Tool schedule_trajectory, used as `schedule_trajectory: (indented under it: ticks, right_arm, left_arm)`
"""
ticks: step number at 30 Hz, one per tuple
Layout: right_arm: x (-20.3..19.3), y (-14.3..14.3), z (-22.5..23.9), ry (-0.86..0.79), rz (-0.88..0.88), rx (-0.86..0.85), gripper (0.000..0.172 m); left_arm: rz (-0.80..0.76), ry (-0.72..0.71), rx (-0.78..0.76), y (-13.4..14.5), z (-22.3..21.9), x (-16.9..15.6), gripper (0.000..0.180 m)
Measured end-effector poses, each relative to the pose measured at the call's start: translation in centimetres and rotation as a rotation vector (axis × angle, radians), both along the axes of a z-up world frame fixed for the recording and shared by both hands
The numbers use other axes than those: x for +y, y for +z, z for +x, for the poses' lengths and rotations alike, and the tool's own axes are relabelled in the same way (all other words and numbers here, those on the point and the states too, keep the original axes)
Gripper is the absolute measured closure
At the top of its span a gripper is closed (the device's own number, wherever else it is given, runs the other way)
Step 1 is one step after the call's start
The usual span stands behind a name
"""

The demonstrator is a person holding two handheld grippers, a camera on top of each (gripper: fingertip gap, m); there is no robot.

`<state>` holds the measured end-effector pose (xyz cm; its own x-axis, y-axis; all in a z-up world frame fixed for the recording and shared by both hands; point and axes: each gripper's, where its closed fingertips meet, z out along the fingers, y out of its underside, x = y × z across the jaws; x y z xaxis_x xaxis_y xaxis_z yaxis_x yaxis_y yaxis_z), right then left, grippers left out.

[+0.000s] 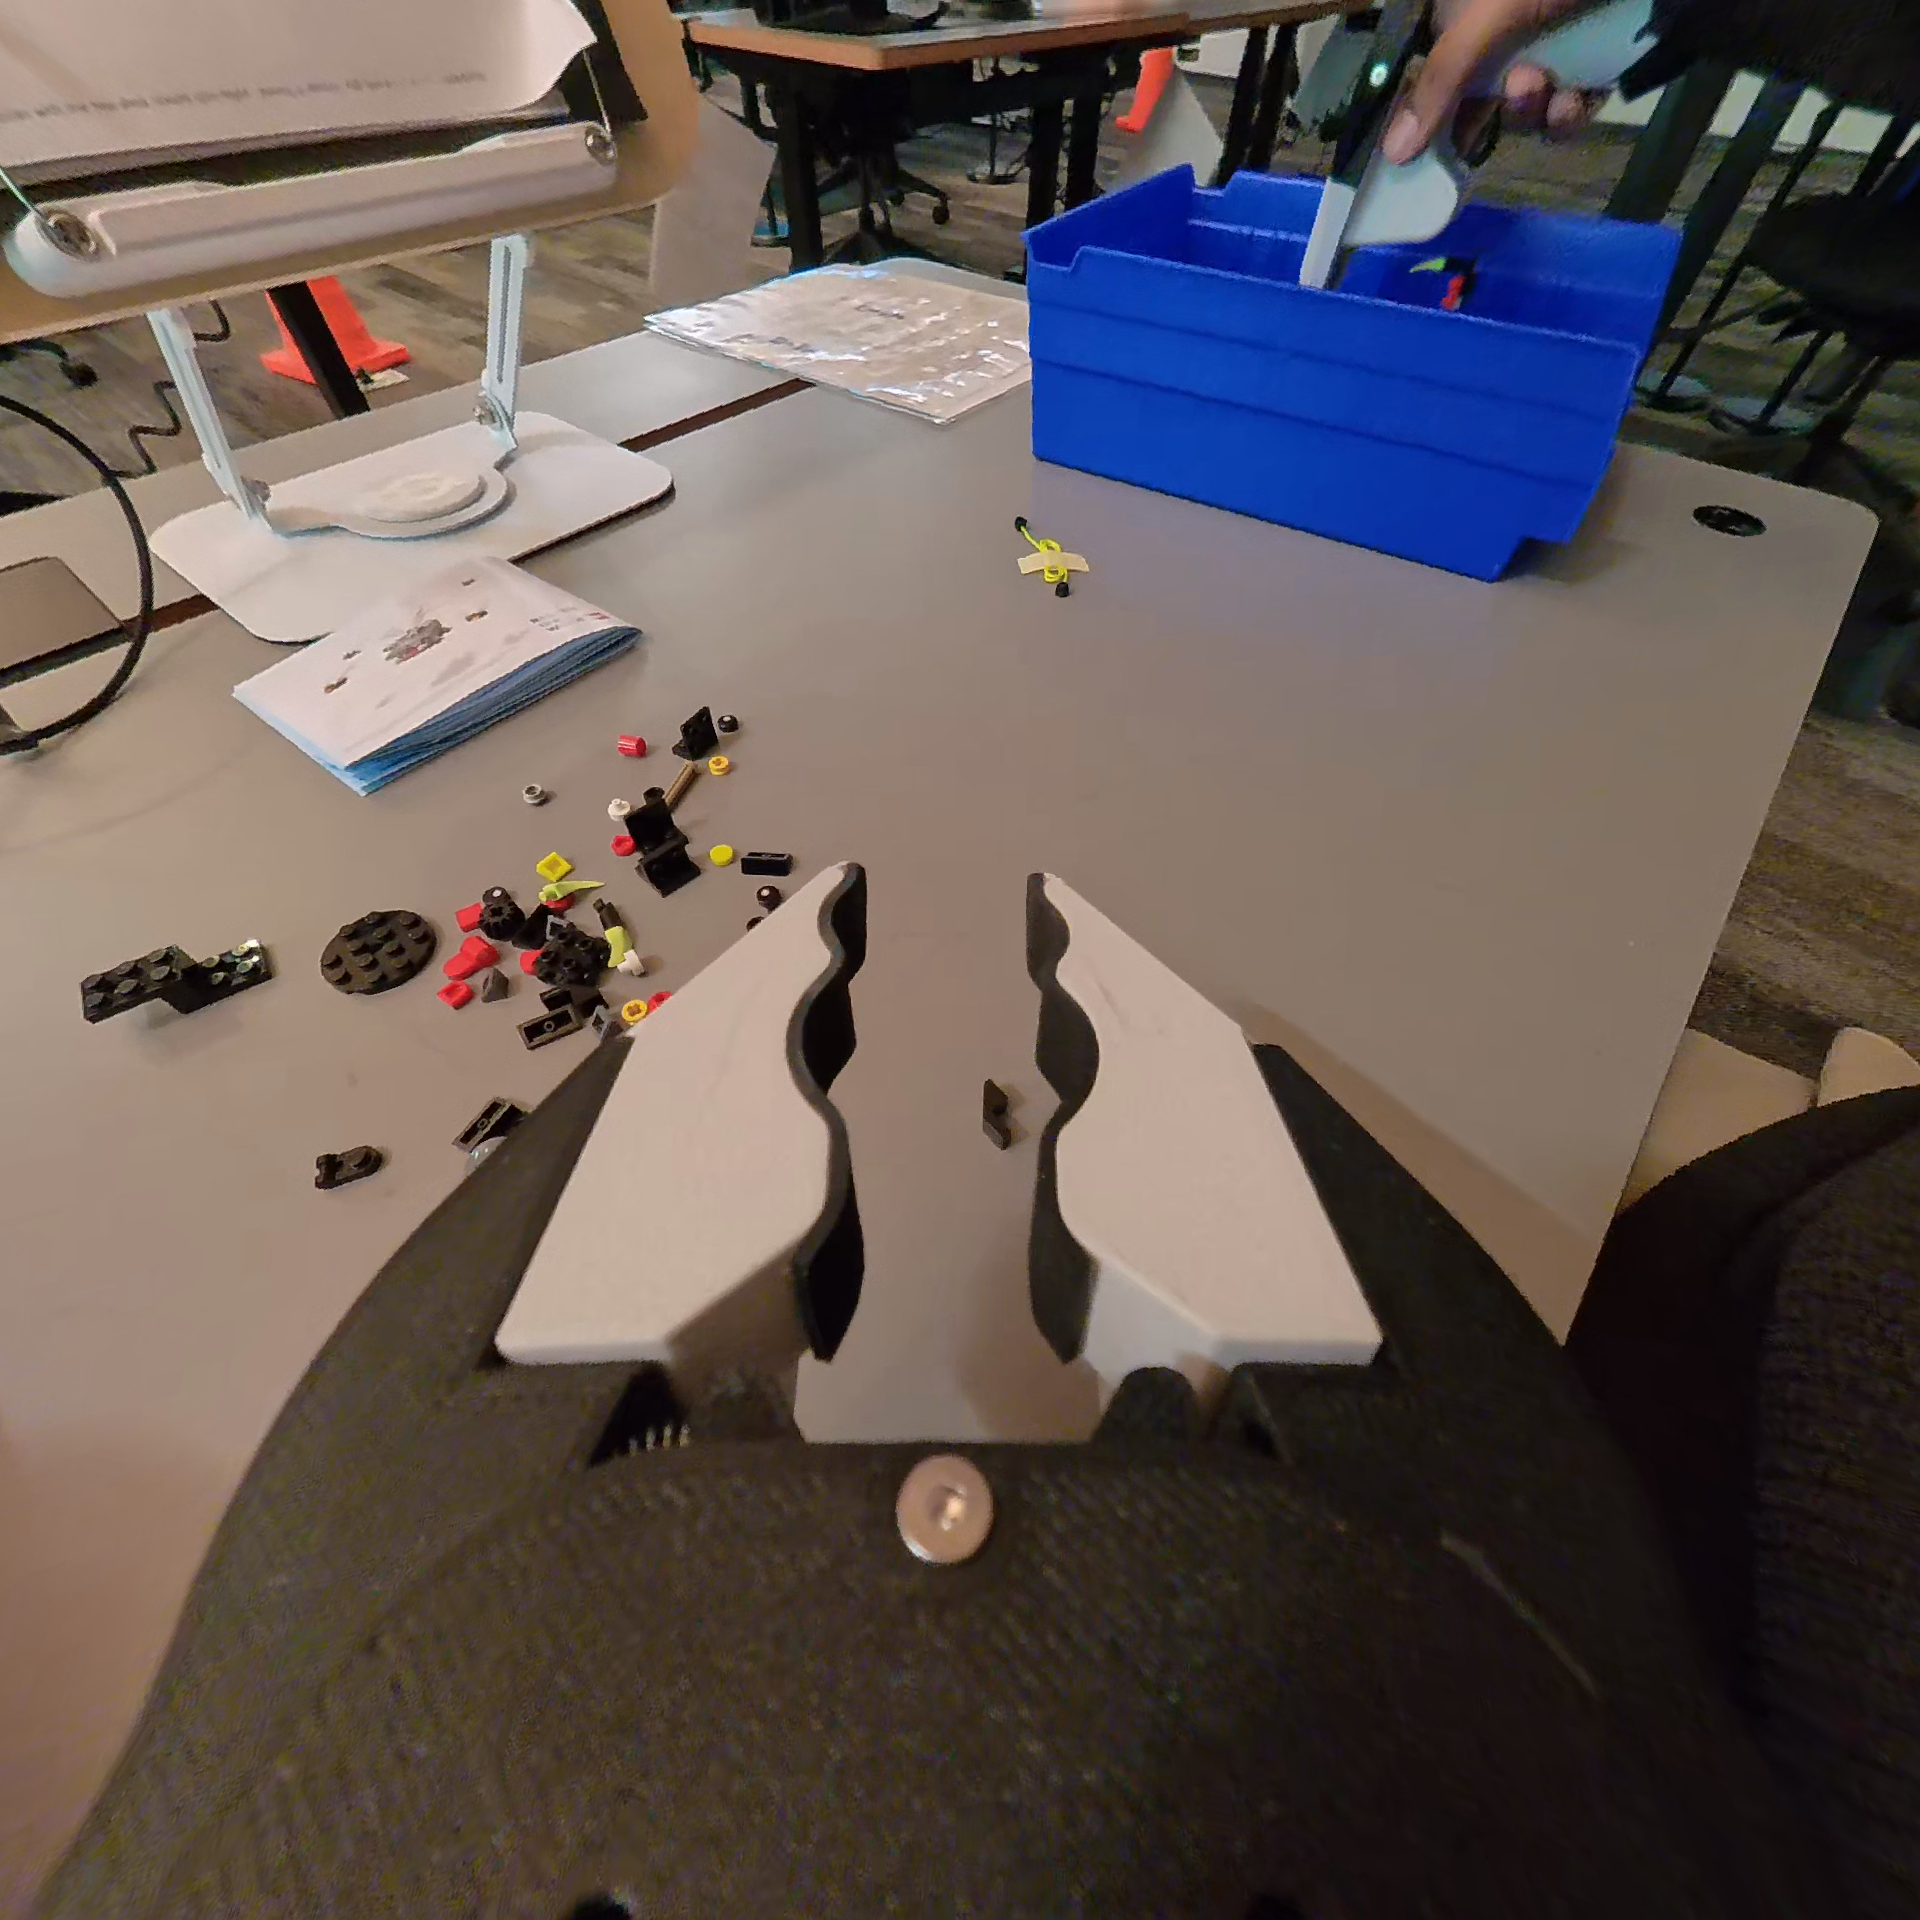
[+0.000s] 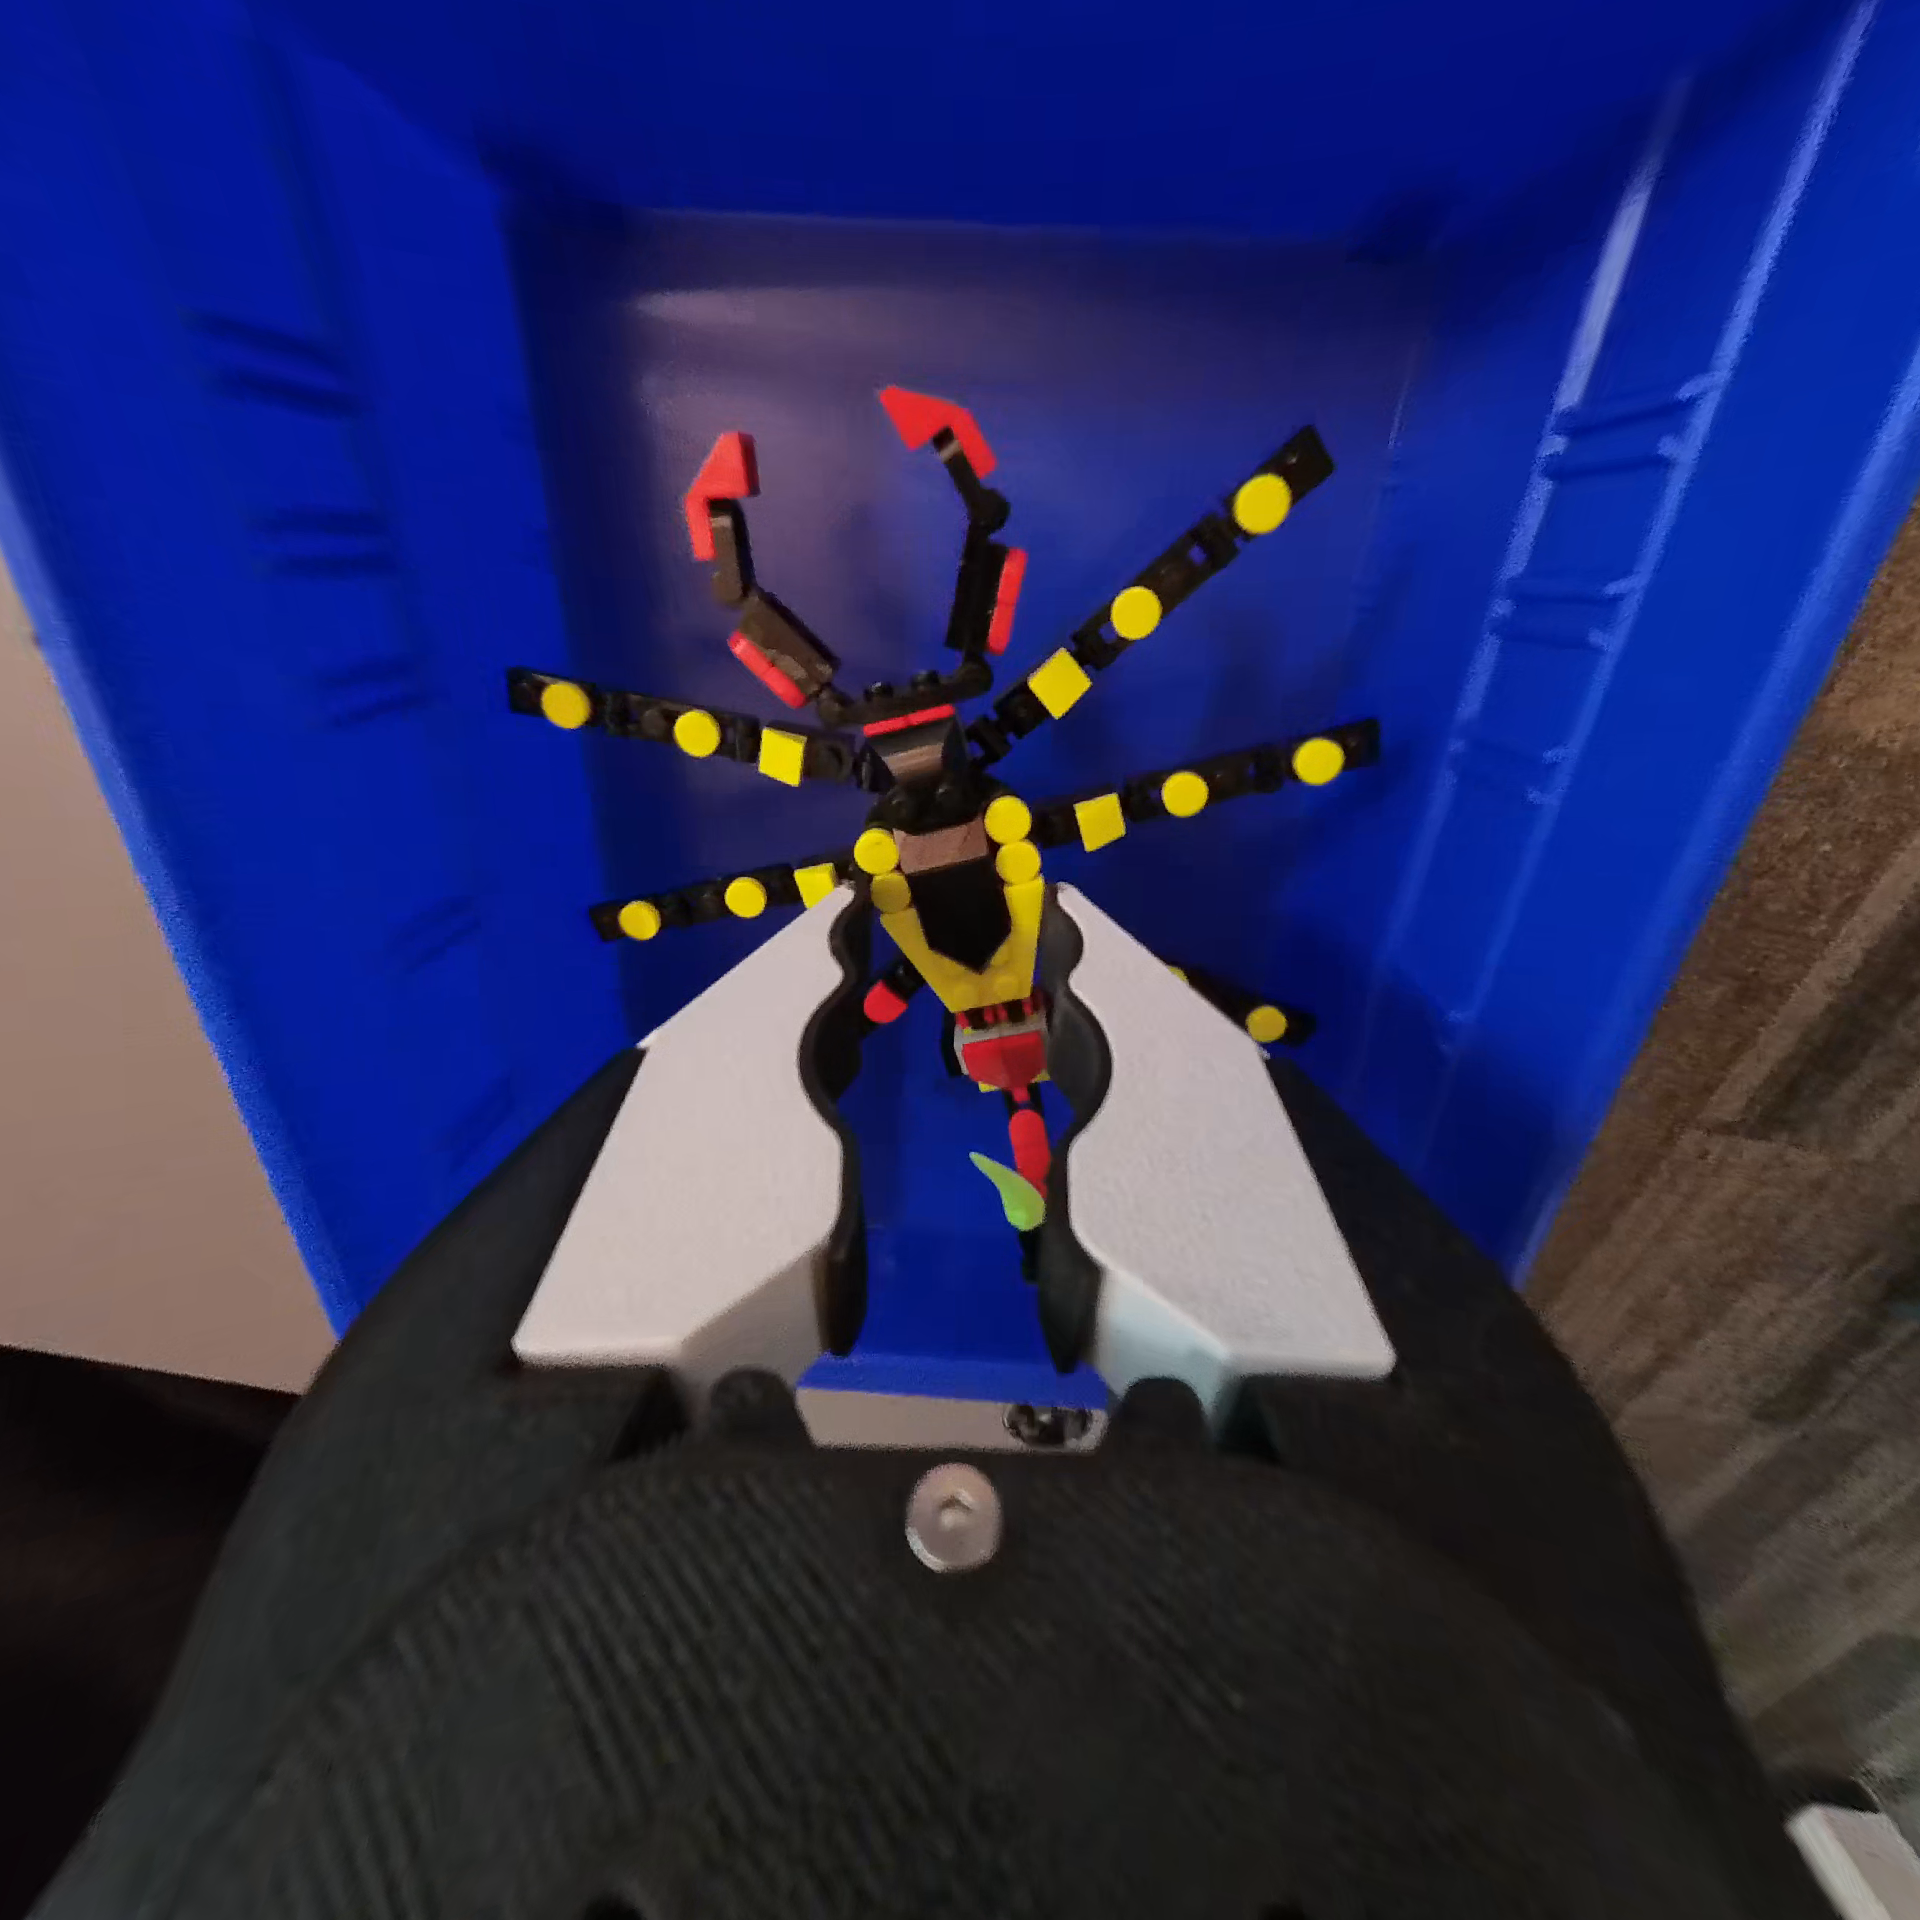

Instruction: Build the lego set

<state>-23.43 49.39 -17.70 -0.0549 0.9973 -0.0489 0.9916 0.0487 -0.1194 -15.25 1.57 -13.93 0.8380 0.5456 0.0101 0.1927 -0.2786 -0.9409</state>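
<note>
Yellow-and-black brick scorpion [image 2: 961,914], light and likely fragile at its thin legs, clamped by the body between right gripper [image 2: 956,904] pads inside blue bin [image 2: 1507,727]; left gripper [image 1: 945,883] empty, parted above bench [image 1: 1299,779].

1. The table [image 1: 1299,831] has a smooth, matt grey top.
2. The bin [image 1: 1320,416] is glossy blue plastic, with light shining on its ribbed walls.
3. The left gripper [image 1: 945,883] has matt grey plastic fingers [image 1: 717,1091] with black rubbery pads, and a rough, ridged black body with a shiny metal screw [image 1: 943,1509].
4. The loose bricks [image 1: 561,935] and the brick scorpion [image 2: 961,862] are smooth, shiny plastic.
5. The booklet [image 1: 436,665] is paper.
6. The bag [image 1: 862,332] is crinkled clear plastic.
</note>
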Motion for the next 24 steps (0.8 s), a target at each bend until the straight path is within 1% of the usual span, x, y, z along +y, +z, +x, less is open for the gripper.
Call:
schedule_trajectory:
  ticks: [5,12,24]
  right_arm:
    - [0.7,-1.0,-0.1,-0.059,0.001,0.007,0.14]
    - [0.6,-2.1,-0.3,-0.1,-0.025,0.01,0.141]
    - [0.6,-2.9,-0.2,-0.104,-0.039,-0.031,0.141]
  left_arm:
    - [0.008,-0.007,-0.011,0.0,0.1,0.1,0.152]
    - [0.004,-0.002,-0.012,-0.1,0.0,0.0,0.152]
    - [-0.008,-0.001,-0.024,-0.6,0.0,0.1,0.151]
